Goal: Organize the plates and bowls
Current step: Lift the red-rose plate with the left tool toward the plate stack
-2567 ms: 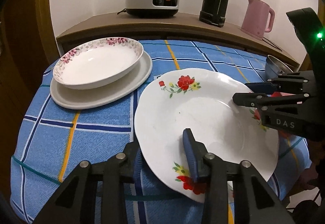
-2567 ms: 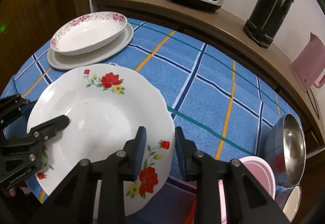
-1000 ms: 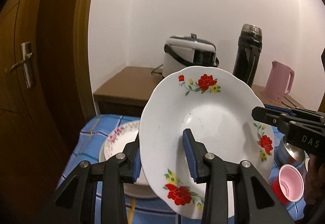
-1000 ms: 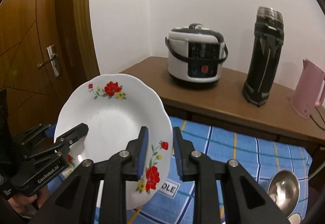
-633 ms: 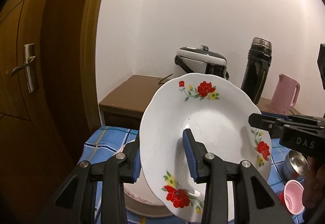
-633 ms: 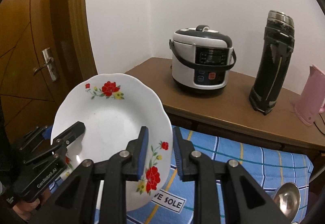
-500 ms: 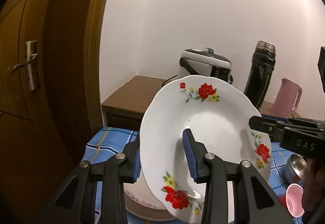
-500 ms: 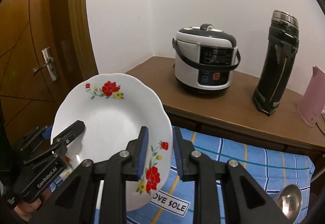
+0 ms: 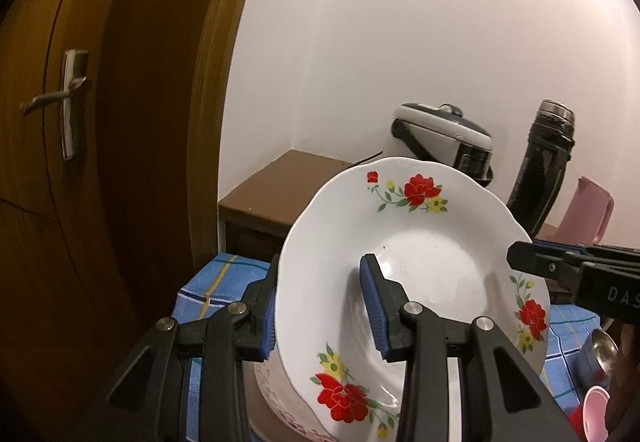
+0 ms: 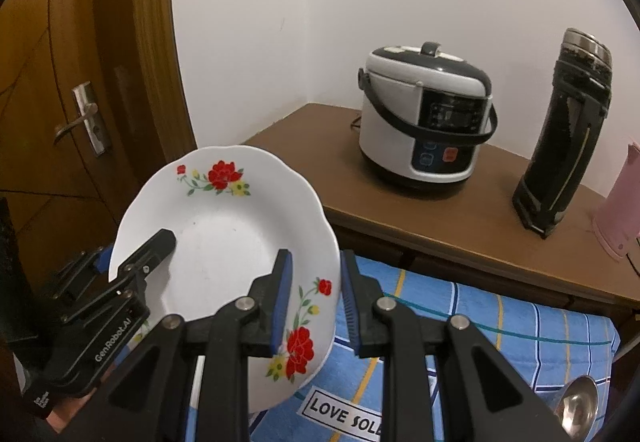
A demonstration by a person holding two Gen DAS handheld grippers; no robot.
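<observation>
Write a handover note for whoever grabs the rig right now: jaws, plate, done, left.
Left gripper: jaws clamped on the flowered plate, left rim.
Right gripper: jaws clamped on its opposite rim.
Plate: in the air, tilted, above the blue checked table.
Pink-rimmed bowl sits just below the plate.
Done: plate picked up.
Left: set it down with the other dishes, then release both; steel bowl and pink cup remain.

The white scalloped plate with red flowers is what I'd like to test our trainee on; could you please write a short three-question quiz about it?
1. True or false: the white scalloped plate with red flowers lies flat on the blue checked tablecloth.
2. How many grippers grip its rim?
3. Behind it on the brown wooden sideboard stands: A) a toaster B) a white rice cooker C) a microwave.

Key: 1 false, it is held tilted in the air. 2 two, the left gripper and right gripper, jaws on opposite edges. 3 B.
</observation>
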